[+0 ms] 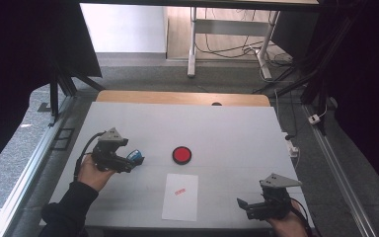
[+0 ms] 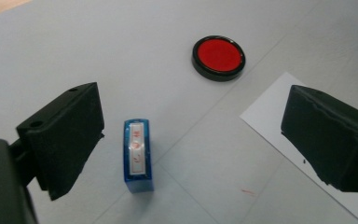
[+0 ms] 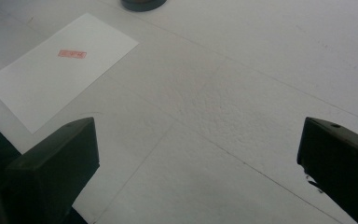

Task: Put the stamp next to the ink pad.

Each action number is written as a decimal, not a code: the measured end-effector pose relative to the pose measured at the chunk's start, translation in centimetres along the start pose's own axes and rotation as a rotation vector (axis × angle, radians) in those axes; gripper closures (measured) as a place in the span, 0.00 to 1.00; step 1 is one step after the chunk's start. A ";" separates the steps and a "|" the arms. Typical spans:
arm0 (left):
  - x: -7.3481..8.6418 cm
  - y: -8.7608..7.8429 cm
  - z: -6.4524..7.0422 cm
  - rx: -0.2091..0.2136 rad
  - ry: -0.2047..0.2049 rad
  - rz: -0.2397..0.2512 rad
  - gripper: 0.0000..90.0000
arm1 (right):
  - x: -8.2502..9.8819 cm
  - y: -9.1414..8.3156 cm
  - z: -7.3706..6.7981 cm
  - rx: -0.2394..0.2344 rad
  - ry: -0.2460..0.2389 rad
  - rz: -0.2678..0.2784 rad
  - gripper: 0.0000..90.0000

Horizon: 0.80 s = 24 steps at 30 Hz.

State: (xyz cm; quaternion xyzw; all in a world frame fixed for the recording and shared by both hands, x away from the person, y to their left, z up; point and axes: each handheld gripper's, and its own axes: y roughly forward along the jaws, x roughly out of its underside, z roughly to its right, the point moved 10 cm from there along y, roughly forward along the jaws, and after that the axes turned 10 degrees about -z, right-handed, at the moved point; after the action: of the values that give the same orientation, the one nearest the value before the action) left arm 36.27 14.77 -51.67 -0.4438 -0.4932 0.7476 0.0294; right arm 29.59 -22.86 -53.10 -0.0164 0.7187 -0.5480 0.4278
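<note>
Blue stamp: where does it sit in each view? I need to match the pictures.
High view: blue stamp left of centre, at the left gripper's tips.
Left gripper view: lower centre, lying on the table between the open jaws, untouched.
Right gripper view: not in it.
Shared landmark: the white paper with its red stamp mark.

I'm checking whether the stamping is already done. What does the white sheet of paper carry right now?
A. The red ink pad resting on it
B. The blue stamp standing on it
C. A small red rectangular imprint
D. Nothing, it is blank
C: the sheet of paper bears a small red imprint, while the blue stamp and the red ink pad sit apart from it on the table.
</note>
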 end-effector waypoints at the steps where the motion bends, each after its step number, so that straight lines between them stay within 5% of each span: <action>1: 0.1 -0.2 0.1 0.003 -0.001 0.002 0.06 | 0.0 0.0 0.0 0.000 0.000 0.000 0.00; 11: 0.8 -2.1 1.8 0.054 -0.029 0.062 0.03 | 0.1 -0.3 0.1 -0.001 0.000 0.008 0.00; 24: 2.1 -3.8 2.7 0.067 -0.064 0.094 0.02 | 0.2 -0.5 0.1 0.005 0.004 0.012 0.00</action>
State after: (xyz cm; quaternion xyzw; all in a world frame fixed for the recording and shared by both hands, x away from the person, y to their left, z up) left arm 31.64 15.82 -49.84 -0.4414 -0.4470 0.7780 -0.0066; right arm 29.37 -23.25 -52.82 -0.0100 0.7182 -0.5471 0.4298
